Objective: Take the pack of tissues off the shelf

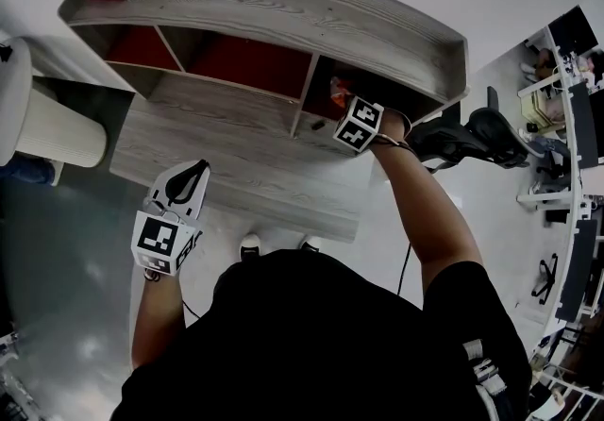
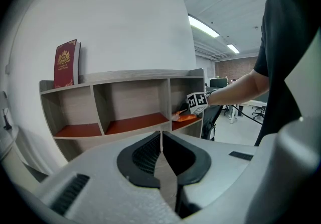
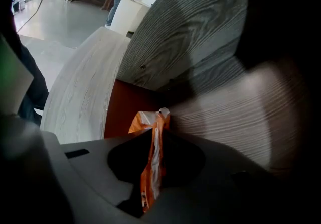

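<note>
The orange-and-white pack of tissues [image 3: 141,120] is inside the rightmost compartment of the shelf [image 1: 283,4], over its red floor. The right gripper [image 3: 155,135] has reached in and has it. The jaws are nearly closed and pinch the soft wrapper, which stands squeezed into a thin upright fold between the pads. I cannot tell whether the pack rests on the compartment floor or is already lifted.

What worries me is that the hold seems to be on wrapper more than on the body of the pack. If so, a quick pull could let the film slide out of the pads or tear. The compartment is also narrow and dark. On the way out, the pack or the gripper's marker cube [image 1: 359,124] could catch on the divider or on the board above, and the pack could be knocked free to fall at the front edge.

The left gripper [image 2: 161,135] hangs well back from the shelf with its jaws together and nothing between them, so it is in no position to catch a drop.

As for writing, the print on the pack is too crumpled and dim to read. A red book [image 2: 66,63] stands on top of the shelf at the far left. It bears a gold crest, but its lettering is too small to make out. The cubes carry only black-and-white square markers.
</note>
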A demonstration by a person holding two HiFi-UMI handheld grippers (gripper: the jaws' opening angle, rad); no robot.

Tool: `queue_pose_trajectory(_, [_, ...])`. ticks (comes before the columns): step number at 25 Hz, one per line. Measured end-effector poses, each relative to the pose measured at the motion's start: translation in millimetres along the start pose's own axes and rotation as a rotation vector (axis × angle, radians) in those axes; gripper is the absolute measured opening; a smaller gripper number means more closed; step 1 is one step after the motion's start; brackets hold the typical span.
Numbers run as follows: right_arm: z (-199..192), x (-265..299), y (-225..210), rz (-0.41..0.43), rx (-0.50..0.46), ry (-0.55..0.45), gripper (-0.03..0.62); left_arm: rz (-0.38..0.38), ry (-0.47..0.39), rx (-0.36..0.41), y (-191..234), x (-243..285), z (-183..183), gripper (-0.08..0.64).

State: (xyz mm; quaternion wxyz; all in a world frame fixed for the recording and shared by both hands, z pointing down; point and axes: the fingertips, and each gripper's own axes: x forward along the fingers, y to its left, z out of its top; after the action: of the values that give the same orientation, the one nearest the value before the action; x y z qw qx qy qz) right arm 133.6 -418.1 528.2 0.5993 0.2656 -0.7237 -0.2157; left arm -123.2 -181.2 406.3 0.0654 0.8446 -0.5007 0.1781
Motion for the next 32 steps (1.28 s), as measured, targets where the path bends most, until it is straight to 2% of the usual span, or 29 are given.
queue_pose_trajectory(17, [5,-21,7,-0.004,-0.004,-0.014,0.028,-0.005,0.032,0.035,-8,-12,-7,0.028])
queue_pose_trajectory(32, [19,-100,40,-0.022,-0.032,-0.045,0.028,-0.075,0.0,0.043,-30,-25,-8,0.029])
